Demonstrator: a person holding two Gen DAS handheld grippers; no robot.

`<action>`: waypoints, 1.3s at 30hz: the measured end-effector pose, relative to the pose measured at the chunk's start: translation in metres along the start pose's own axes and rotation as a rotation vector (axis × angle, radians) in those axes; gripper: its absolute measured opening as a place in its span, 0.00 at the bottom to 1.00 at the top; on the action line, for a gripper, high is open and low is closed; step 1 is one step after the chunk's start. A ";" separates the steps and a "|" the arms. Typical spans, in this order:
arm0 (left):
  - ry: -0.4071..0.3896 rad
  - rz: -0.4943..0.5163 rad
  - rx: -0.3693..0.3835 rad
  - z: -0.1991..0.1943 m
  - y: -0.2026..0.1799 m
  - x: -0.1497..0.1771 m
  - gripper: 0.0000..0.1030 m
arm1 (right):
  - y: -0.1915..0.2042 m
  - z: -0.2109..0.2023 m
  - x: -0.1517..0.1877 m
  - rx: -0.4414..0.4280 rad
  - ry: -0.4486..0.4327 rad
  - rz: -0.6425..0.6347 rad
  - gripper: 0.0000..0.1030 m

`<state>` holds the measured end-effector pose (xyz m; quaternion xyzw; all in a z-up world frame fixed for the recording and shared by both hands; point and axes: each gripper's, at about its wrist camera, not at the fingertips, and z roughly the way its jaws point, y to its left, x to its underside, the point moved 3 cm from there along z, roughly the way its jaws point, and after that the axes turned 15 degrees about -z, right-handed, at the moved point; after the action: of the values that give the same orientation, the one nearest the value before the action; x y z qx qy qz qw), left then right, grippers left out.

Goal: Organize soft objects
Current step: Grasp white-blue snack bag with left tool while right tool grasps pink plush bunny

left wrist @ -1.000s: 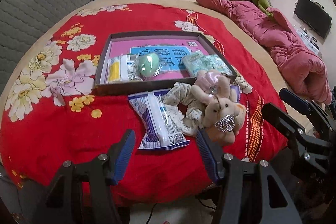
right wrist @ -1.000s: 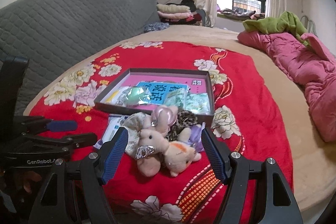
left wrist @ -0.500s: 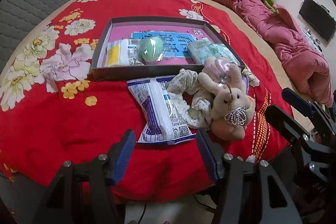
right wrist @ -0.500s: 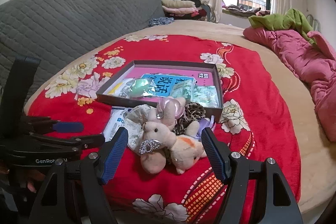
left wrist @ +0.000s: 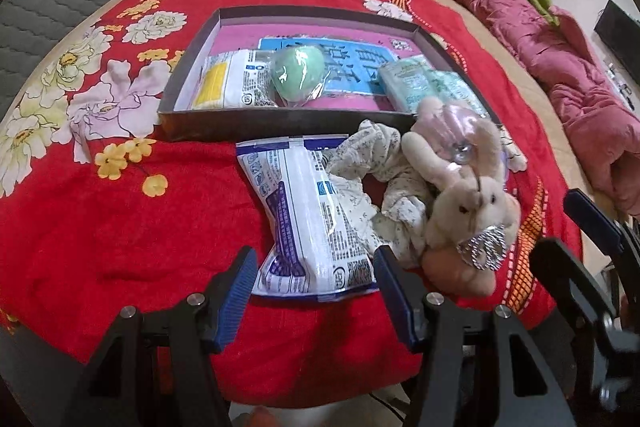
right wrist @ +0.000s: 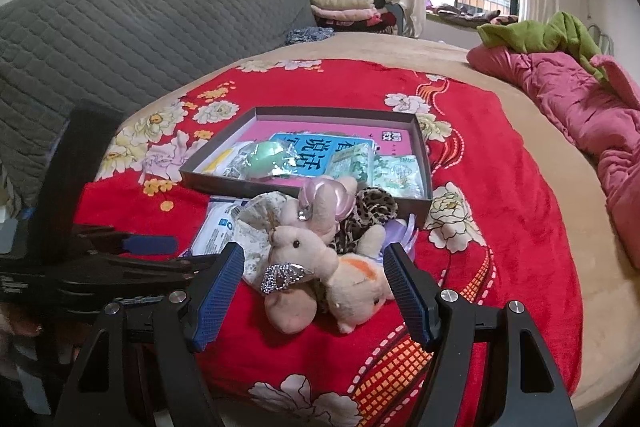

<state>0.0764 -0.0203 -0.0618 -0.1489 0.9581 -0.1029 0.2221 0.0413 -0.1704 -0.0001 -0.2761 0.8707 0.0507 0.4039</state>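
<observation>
My left gripper (left wrist: pixel 314 281) gapes empty over the packet (left wrist: pixel 308 219); slick film may slip or snag the scrunchie (left wrist: pixel 384 187); right gripper (right wrist: pixel 316 277) released too.

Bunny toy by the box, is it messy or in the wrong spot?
Yes. The plush bunny lies tumbled on the red blanket outside the box, heaped with scrunchies and a white packet. Other soft things are already inside the box.
</observation>
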 end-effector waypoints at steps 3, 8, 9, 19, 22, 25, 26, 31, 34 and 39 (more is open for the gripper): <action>0.007 0.012 -0.028 0.009 -0.001 0.002 0.58 | 0.000 0.003 0.001 -0.001 0.005 -0.003 0.72; 0.023 0.004 -0.044 0.020 0.004 0.004 0.62 | -0.003 0.010 0.002 -0.001 0.012 0.004 0.72; 0.024 0.000 -0.041 0.021 0.007 0.003 0.64 | -0.003 0.011 0.002 0.002 0.013 0.002 0.72; 0.007 -0.064 -0.025 0.021 0.032 -0.011 0.65 | 0.011 0.035 -0.002 0.001 0.033 -0.071 0.72; 0.003 -0.080 -0.013 0.023 0.035 -0.016 0.65 | 0.015 0.041 -0.003 0.017 0.038 -0.095 0.72; 0.000 -0.105 0.000 0.025 0.037 -0.021 0.65 | 0.018 0.048 -0.003 0.020 0.047 -0.103 0.72; -0.002 -0.109 0.004 0.025 0.037 -0.022 0.65 | 0.018 0.050 -0.003 0.027 0.049 -0.105 0.72; -0.011 -0.138 0.031 0.027 0.039 -0.030 0.65 | 0.014 0.061 -0.003 0.048 0.062 -0.092 0.71; -0.015 -0.153 0.040 0.029 0.040 -0.034 0.65 | 0.009 0.065 -0.003 0.059 0.064 -0.076 0.71; -0.021 -0.181 0.057 0.031 0.042 -0.041 0.65 | 0.008 0.071 -0.004 0.078 0.058 -0.080 0.72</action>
<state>0.1161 0.0284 -0.0841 -0.2295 0.9349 -0.1484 0.2263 0.0880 -0.1398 -0.0456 -0.2962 0.8717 -0.0074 0.3904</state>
